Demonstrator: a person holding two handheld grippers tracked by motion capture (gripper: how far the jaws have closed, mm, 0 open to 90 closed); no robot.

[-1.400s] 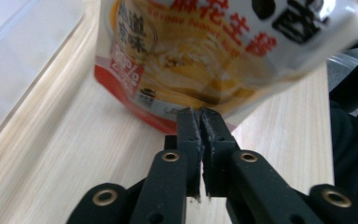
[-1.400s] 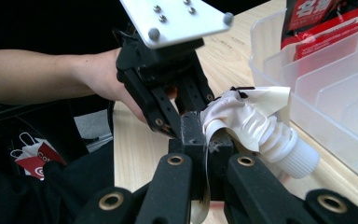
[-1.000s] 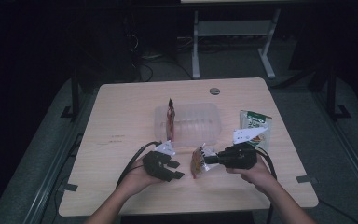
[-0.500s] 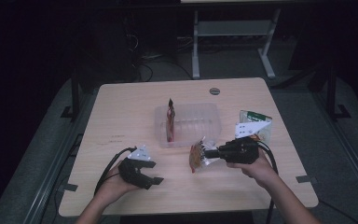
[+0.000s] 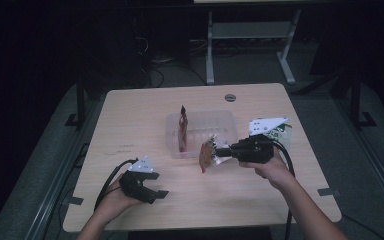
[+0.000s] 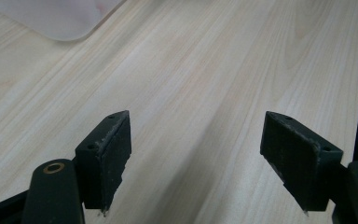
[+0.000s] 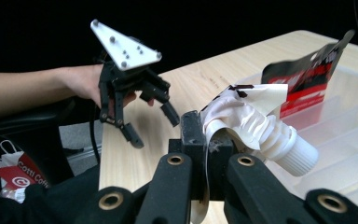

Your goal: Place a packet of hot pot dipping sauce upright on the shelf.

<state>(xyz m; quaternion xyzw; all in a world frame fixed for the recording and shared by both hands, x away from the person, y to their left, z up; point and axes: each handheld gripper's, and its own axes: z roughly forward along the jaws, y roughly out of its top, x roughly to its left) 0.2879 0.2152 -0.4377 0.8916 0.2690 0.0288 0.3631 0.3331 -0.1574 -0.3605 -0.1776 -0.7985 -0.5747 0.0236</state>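
The right gripper (image 5: pixel 219 152) clamps a crinkled white spouted pouch (image 5: pixel 209 154), now lifted beside the clear plastic tray (image 5: pixel 220 120). The left gripper (image 5: pixel 156 191), jaws just opened and empty, has drawn back toward the wooden table's (image 5: pixel 130 115) near-left edge.

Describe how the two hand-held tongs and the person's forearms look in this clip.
Both tongs, left and right, are black two-jaw tools, each topped by a pale grey three-cornered plate with small screws and trailing a black cable. The jaws are flat black blocks with worn edges, on arms with brass-coloured pivot rings. The forearms are bare, without sleeves.
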